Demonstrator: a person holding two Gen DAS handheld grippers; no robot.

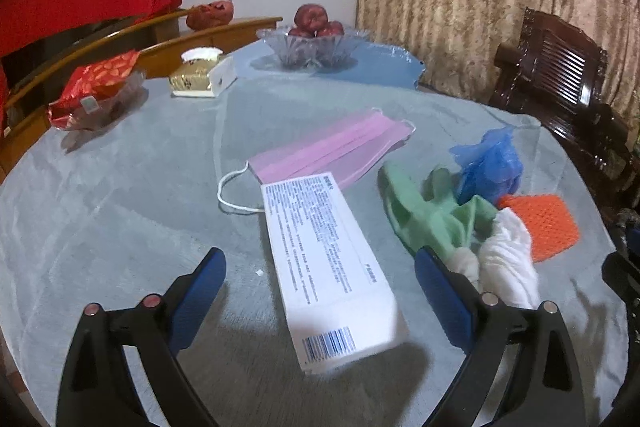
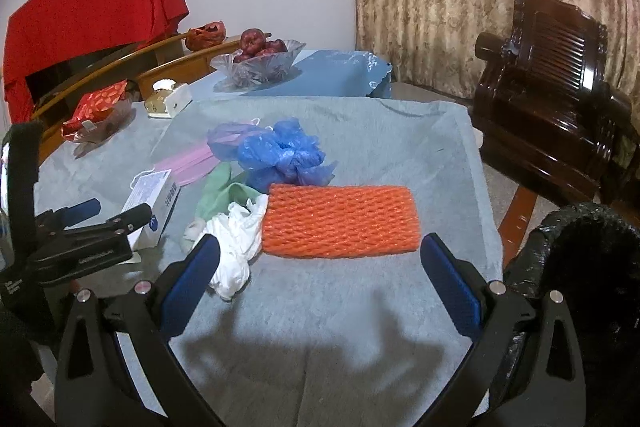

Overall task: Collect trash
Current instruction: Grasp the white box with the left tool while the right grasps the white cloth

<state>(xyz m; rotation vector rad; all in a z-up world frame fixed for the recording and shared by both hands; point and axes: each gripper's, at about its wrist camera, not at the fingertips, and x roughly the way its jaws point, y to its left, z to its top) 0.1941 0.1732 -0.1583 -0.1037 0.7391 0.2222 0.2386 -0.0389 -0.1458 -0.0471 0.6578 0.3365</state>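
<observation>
Trash lies on a grey cloth-covered table (image 1: 120, 187). A white printed carton (image 1: 328, 267) lies between the open fingers of my left gripper (image 1: 320, 279), unheld. Behind it is a pink face mask (image 1: 336, 147). To the right sit a green cloth (image 1: 420, 207), crumpled white tissue (image 1: 508, 259), a blue plastic bag (image 1: 492, 163) and orange foam netting (image 1: 548, 223). My right gripper (image 2: 320, 267) stands open just in front of the orange netting (image 2: 340, 223), with the white tissue (image 2: 236, 239) by its left finger. The left gripper (image 2: 92, 223) shows at the left over the carton (image 2: 156, 207).
A glass bowl of red apples (image 1: 316, 43) stands at the back, with a gold-and-white box (image 1: 200, 75) and a red packet in a dish (image 1: 96, 91) at back left. A dark wooden chair (image 2: 560, 107) stands right. A black bag-lined bin (image 2: 580, 267) sits by the table's right edge.
</observation>
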